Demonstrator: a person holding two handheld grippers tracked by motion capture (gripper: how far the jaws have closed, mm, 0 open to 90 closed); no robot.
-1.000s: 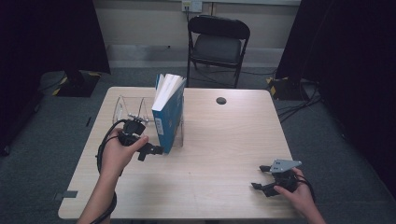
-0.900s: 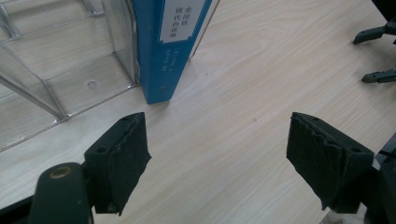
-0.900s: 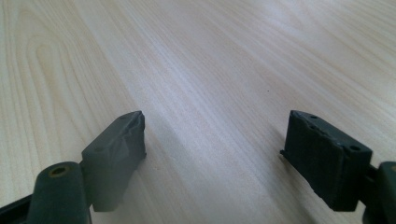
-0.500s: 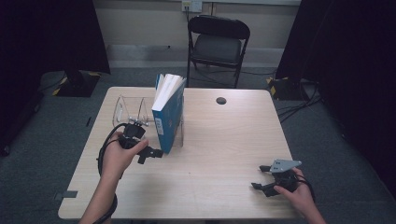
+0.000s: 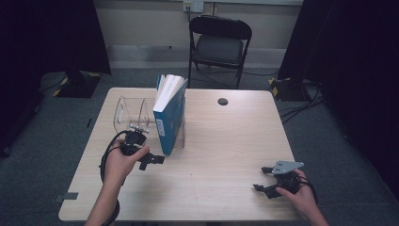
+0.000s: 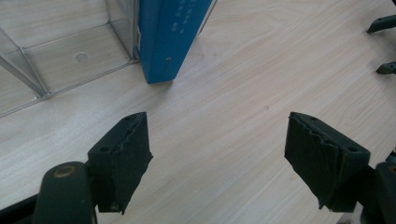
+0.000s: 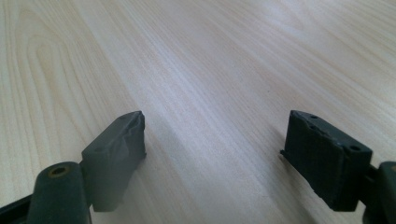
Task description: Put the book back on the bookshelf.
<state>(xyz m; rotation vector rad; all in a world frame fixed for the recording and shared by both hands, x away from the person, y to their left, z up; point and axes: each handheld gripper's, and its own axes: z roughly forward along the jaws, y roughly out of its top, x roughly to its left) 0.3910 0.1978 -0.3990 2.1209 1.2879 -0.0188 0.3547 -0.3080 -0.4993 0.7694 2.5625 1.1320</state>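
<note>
A blue book [image 5: 170, 115] stands upright, leaning against the right end of a clear acrylic rack [image 5: 129, 113] on the left half of the table. My left gripper [image 5: 149, 151] sits just in front of the book's near bottom corner, apart from it, low over the table. Its jaws are open with only bare wood between them [image 6: 217, 126]. The book's lower corner [image 6: 166, 42] and the rack's clear floor [image 6: 70, 60] lie ahead of it. My right gripper [image 5: 261, 179] rests near the front right of the table, open over bare wood [image 7: 215, 121].
The light wooden table [image 5: 221, 141] has a small black round cap [image 5: 222, 101] toward its back edge. A black folding chair [image 5: 219, 42] stands behind the table. The rack's left compartments hold nothing. Cables lie on the floor at the right.
My left gripper has come down and drawn a little nearer the front edge, away from the rack. The right gripper has stayed put.
</note>
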